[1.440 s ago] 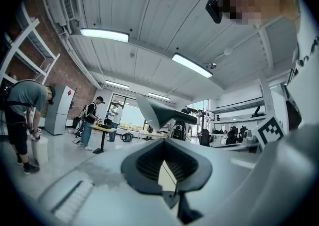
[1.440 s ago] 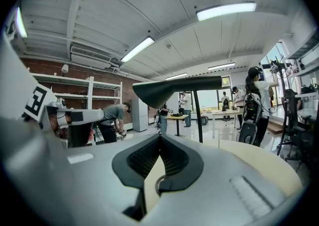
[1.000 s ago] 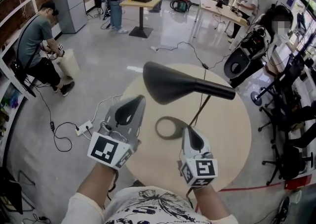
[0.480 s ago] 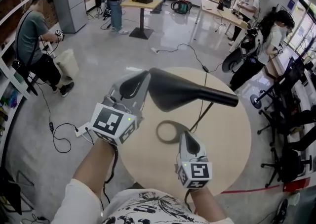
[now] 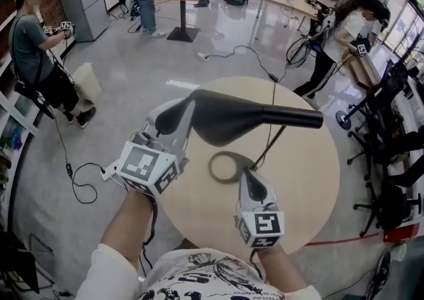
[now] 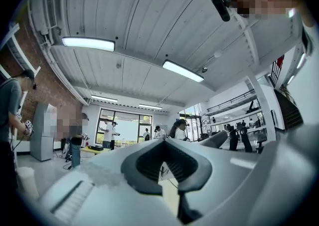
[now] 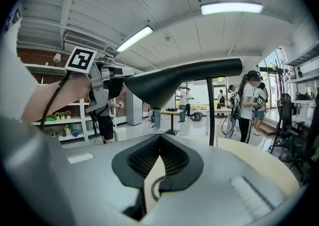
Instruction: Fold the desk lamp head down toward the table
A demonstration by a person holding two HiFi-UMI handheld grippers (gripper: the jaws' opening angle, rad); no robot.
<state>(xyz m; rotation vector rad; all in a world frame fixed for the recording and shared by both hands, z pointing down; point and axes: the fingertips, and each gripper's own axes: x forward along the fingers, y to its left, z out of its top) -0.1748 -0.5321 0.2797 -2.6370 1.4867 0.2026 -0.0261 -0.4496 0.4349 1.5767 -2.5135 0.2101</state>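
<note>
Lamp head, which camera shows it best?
The head view: the whole lamp head shows from above. The right gripper view catches it from below; the left gripper view doesn't clearly show it.

From the head view, the left tool (image 5: pixel 187 108) overlaps the wide end of the lamp head (image 5: pixel 232 123), so contact there cannot be told. Below the lamp head the right tool (image 5: pixel 248 174) covers part of the base ring (image 5: pixel 212 168), and the lamp head hides the top of the stem (image 5: pixel 269 147)
</note>
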